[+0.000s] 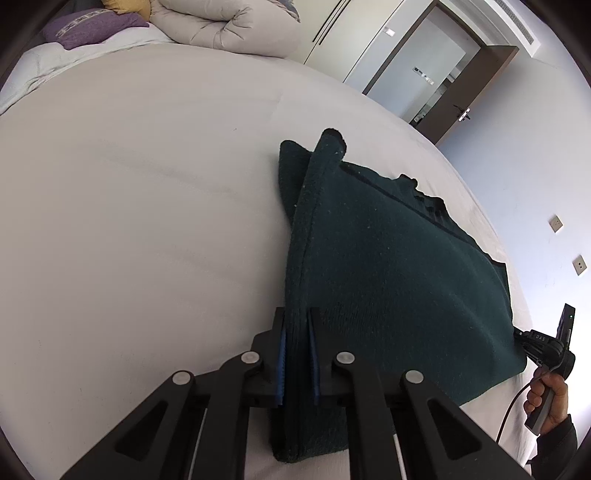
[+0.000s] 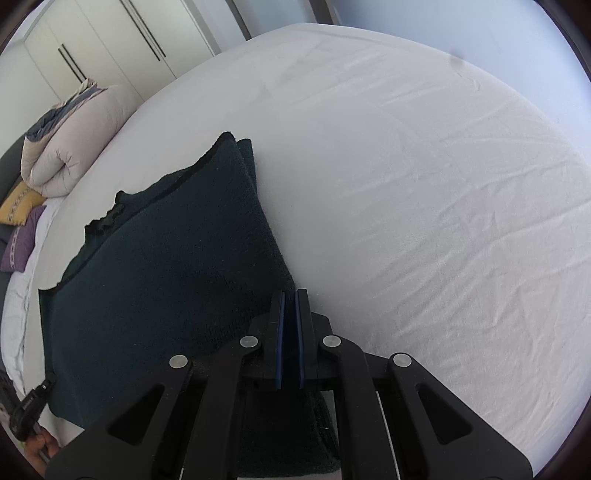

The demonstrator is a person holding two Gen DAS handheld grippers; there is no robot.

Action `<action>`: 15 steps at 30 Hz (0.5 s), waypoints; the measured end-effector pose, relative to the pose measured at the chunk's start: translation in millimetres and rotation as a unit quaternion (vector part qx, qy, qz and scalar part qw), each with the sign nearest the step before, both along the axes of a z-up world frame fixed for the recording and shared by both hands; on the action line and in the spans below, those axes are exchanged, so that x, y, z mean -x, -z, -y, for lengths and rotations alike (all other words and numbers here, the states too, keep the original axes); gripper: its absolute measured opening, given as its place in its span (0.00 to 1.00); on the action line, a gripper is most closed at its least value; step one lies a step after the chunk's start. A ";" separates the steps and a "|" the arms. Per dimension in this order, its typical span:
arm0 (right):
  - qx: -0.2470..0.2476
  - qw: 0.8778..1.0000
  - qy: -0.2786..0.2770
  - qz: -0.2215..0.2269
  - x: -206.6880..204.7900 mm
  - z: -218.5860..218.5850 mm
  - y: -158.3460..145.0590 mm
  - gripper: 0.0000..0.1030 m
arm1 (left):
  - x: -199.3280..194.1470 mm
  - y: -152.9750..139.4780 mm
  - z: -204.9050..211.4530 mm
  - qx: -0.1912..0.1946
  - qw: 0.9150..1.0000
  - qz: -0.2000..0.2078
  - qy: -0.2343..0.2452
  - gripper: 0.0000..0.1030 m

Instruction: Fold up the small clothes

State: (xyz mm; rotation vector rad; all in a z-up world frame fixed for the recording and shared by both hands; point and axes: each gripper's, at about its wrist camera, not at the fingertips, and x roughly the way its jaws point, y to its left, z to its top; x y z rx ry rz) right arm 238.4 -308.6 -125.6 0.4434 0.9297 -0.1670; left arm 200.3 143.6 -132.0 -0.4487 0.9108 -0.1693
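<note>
Surface: white bed sheet (image 1: 129, 221), lightly creased, most visibly on the right in the right wrist view.

Garment: dark green knitted garment (image 1: 388, 266) lying on the sheet, folded over itself so that 2 layers show along its left edge. The near part is lifted off the sheet toward both grippers; the far part lies flat. A dark trim line runs along its far edge, with a ragged, bunched section midway.

Left gripper: left gripper (image 1: 296, 325) narrowed onto the near left edge of the garment. The blue pads (image 1: 281, 354) press a thick stack of fabric layers from both sides, and the cloth rises from the sheet into the jaws.

Right gripper: right gripper (image 2: 290, 306) with its blue pads almost together, only a thin dark strip between them. Garment fabric lies directly under and behind the jaws at the near right corner. I cannot tell from this view whether a layer is pinched in that strip.

Hand: a hand (image 1: 546, 402) in a dark sleeve grasps the right gripper's handle, seen low on the right in the left wrist view, just beside the garment's right corner.

Far end of bed: rolled beige duvet (image 2: 70, 147), purple pillow (image 1: 92, 27), yellow pillow (image 2: 20, 206).

Room: white wardrobe doors (image 2: 110, 40) beyond the bed; a dark-framed door (image 1: 454, 85) stands ajar.
</note>
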 end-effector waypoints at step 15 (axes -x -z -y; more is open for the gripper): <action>-0.060 0.990 -0.023 0.127 4.3 -32.2 -66.0 0.62 | -55.4 -99.5 41.2 -0.113 0.988 0.105 0.031 0.43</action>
